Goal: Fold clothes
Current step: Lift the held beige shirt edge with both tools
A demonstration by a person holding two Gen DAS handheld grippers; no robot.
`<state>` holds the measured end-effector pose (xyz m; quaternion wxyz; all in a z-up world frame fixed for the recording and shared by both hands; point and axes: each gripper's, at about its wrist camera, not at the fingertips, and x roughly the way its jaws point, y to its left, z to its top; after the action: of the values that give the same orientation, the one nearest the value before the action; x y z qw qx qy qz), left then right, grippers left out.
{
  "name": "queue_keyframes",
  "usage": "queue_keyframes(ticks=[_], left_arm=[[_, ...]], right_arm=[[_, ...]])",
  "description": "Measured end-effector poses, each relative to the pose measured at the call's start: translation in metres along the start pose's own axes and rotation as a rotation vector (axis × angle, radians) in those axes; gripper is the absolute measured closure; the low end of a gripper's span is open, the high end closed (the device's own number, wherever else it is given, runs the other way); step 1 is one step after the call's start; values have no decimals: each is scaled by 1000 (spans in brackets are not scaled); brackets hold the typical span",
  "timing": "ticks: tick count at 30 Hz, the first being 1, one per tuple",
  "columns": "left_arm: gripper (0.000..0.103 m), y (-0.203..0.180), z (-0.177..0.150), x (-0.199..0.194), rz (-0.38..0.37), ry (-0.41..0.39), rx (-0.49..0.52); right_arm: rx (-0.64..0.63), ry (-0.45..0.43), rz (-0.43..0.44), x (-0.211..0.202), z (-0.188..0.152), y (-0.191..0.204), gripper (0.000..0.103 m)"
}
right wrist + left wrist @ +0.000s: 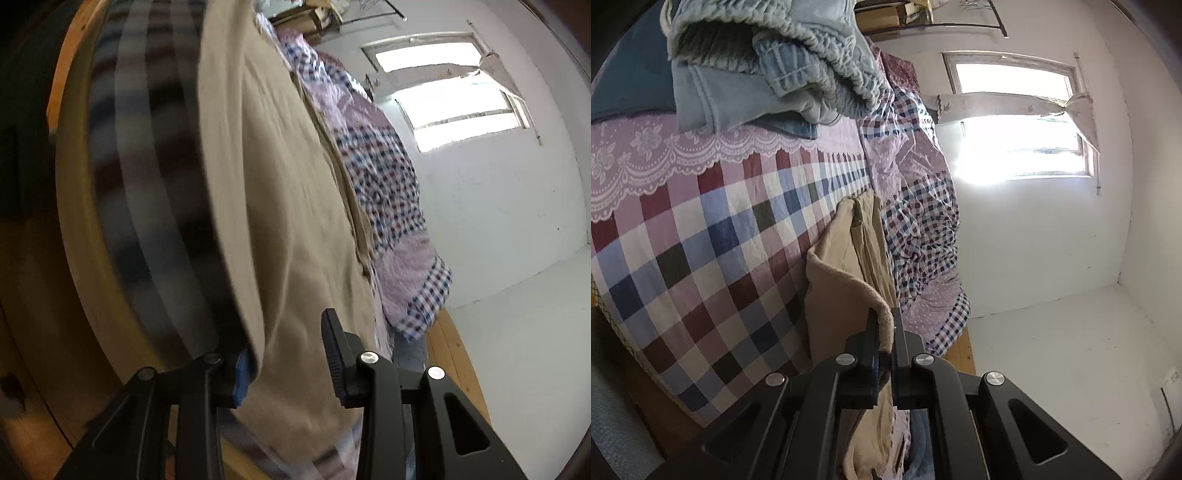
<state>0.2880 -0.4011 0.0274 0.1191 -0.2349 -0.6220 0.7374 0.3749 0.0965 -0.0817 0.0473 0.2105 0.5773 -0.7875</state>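
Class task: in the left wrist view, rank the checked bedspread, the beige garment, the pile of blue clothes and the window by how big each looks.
1. Checked bedspread
2-3. Pile of blue clothes and window look alike; the pile's nearness makes ranking unsure.
4. Beige garment, seen nearly edge-on, pinched in the left tongs.

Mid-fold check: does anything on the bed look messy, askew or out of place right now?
The folded denim pile looks untidy, its layers bunched and overhanging unevenly at the far end of the checked bedspread. The left gripper pinches only the fuzzy edge of the beige garment; the right gripper is open around it.
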Motion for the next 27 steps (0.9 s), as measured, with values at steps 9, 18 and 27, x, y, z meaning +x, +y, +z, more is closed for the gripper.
queue_keyframes(ticks=[9, 18, 27], left_arm=[[101, -4, -1, 6, 19, -15, 9], [101, -6, -3, 10, 36, -12, 22], [101, -7, 0, 3, 80, -21, 37]], right_arm=[[8, 74, -103, 7, -61, -28, 67], [-92, 24, -93, 9, -63, -22, 88], [75, -3, -67, -6, -58, -80, 103]])
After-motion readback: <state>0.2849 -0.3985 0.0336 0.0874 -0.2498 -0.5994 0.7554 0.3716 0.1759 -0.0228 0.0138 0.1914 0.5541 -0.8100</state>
